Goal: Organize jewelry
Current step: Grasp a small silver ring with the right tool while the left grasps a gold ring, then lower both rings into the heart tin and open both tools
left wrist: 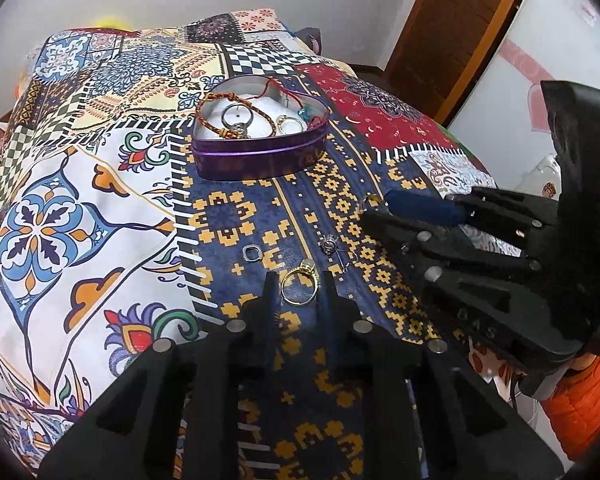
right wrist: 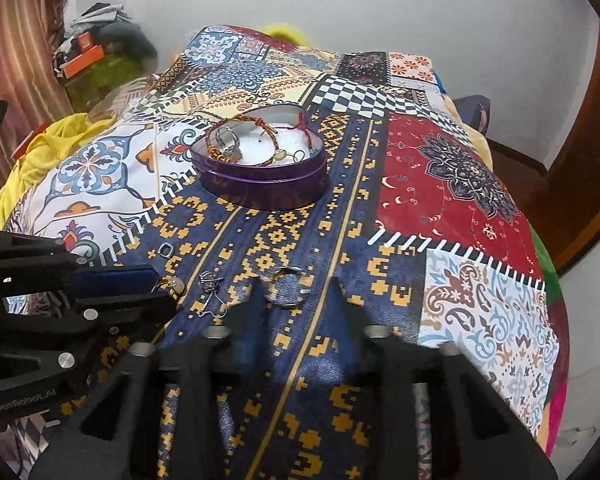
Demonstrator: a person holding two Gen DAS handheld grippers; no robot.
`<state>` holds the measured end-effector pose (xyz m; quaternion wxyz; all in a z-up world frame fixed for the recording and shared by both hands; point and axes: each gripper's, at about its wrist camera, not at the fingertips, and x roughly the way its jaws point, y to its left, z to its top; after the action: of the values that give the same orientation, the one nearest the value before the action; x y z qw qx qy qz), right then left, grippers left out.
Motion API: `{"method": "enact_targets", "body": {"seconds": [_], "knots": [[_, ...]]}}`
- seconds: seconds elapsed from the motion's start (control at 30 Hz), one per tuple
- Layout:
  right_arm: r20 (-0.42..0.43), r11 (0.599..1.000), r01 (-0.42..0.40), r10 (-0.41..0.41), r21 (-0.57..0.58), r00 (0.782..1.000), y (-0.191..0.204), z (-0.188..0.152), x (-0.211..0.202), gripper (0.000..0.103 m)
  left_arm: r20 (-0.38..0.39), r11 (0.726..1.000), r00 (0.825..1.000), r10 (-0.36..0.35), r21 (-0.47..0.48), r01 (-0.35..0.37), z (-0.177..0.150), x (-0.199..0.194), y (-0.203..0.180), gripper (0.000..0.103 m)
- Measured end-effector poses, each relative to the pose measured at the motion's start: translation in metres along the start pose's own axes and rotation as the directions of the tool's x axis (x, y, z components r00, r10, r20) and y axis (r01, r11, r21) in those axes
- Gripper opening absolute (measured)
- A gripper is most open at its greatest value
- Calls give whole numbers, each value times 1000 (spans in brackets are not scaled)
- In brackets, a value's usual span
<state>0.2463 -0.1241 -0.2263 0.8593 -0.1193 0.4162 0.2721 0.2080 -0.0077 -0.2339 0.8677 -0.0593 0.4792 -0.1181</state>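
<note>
left gripper (left wrist: 298, 280): fingers apart, straddling the gold ring (left wrist: 299, 287); tips down at the cloth either side of it, not closed, set up for a pinch.
gold ring: flat on the blue-and-yellow band of the patchwork bedspread (left wrist: 80, 184), stone end pointing away from the camera; lying flat, so likely to slip unless fingers go low.
right gripper (right wrist: 296, 290): fingers apart around a dark band ring (right wrist: 286, 288), part hidden by the fingertips; contact hard to judge, probably not gripped yet.
heart tin (left wrist: 260, 148): purple, open, further up the bed, well apart from both grippers; already holds a braided bracelet (left wrist: 236, 114), a red cord, several rings, on white padding. Looks like the drop target, lid off for that reason.
loose pieces: small squarish silver ring (left wrist: 252, 252) left of the gold ring; silver hook earring (left wrist: 332, 246) between the two grippers.
progress: judged partway, some in the tin, about four still on the cloth.
risk: soft bedding gives under pressure, so thin rings may sink or skate away on closing.
</note>
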Motion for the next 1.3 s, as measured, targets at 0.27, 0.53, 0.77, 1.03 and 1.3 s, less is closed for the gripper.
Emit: {"method": "enact_targets", "body": {"seconds": [0.27,0.53,0.77,1.03,1.3], "knots": [[25,999,-22,21,41,999,-6,2,-9,19,31,1000,999,10,-12,-10,4,-11,4,18],[111,997,-21,13,73,994,-14,18,-39,19,114,999,993,36,-25,-34,24,-39,13,18],[190,997,-27,13,73,982,-11,37,-59,19,206,998,977,56,-24,-52,50,-64,18,18],[253,997,-49,31,66,967,-8,59,-68,19,279,998,958,70,-12,-69,79,-81,21,18],[273,996,-67,48,61,961,-5,74,-60,19,295,996,952,79,11,-86,99,-72,22,18]]}}
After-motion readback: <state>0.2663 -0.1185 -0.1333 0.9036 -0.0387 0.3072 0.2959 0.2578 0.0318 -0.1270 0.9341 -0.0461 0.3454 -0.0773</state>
